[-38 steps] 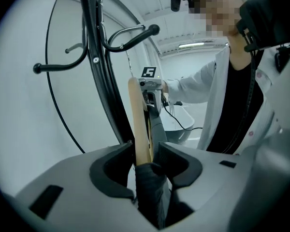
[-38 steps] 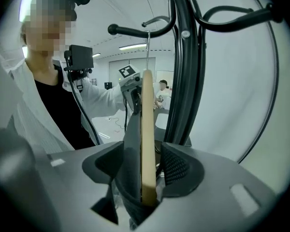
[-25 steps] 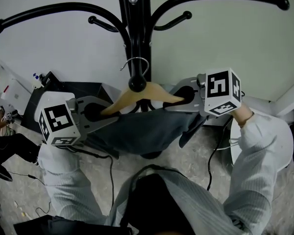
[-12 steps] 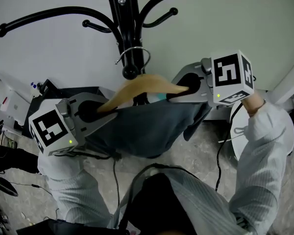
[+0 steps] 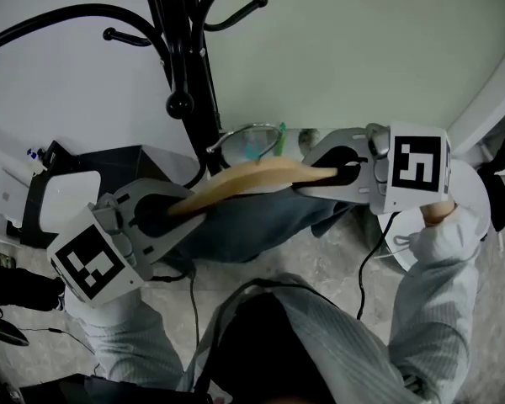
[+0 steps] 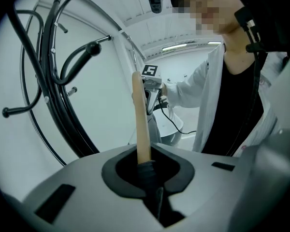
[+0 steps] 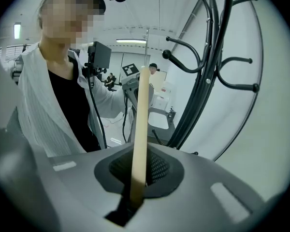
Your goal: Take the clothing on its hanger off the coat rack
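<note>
The left tongs (image 5: pixel 181 211) clench the left end of the hanger (image 5: pixel 252 178), and dark clothing (image 5: pixel 252 223) hangs from it over the speckled floor (image 5: pixel 335 242). Its hook sits just right of the black rack (image 5: pixel 183 74), off the pegs. The right tongs (image 5: pixel 316 175) clench the right end. A pale wall (image 5: pixel 370 49) stands far behind.

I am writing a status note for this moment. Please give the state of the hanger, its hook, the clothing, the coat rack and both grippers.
hanger: held at both ends, slightly tilted.
hook: appears off the rack's peg.
clothing: draped on the hanger, hanging below it.
coat rack: standing upright.
left gripper: shut on one hanger end.
right gripper: shut on the other end.
</note>
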The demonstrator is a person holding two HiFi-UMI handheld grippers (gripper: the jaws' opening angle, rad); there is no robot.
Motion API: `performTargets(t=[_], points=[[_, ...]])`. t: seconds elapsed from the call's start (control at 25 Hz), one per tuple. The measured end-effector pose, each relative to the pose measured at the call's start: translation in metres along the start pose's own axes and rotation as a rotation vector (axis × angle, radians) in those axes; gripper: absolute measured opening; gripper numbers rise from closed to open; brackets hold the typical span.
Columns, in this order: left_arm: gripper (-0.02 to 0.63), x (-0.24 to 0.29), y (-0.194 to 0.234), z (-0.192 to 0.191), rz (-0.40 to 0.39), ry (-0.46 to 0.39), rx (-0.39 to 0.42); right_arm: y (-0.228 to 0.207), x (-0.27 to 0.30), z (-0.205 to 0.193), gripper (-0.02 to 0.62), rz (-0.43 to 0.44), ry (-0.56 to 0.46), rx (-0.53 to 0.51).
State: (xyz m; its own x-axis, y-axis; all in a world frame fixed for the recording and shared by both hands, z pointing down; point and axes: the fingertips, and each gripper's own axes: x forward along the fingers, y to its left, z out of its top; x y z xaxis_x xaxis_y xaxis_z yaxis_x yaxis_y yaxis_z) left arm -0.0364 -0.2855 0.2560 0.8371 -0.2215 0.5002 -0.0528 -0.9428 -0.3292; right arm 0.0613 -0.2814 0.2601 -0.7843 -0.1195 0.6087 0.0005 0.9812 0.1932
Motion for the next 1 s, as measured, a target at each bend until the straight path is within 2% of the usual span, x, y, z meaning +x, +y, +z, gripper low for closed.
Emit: performTargets(t=[0.28,0.56,1.0], points=[[0.032,0.033,-0.028,-0.027,-0.08,0.011,-0.086,0.023,0.014,-0.042,0.014,-0.066,-0.056,0.027],[0.032,0.06,-0.04,-0.062,-0.147,0.023,-0.135,0.03,0.038,-0.08,0.014,-0.058,-0.08,0.062],[0.032,0.072,-0.041,-0.094,-0.172,0.045,-0.208,0.027,0.064,-0.104,0.012,-0.029,-0.083,0.123]])
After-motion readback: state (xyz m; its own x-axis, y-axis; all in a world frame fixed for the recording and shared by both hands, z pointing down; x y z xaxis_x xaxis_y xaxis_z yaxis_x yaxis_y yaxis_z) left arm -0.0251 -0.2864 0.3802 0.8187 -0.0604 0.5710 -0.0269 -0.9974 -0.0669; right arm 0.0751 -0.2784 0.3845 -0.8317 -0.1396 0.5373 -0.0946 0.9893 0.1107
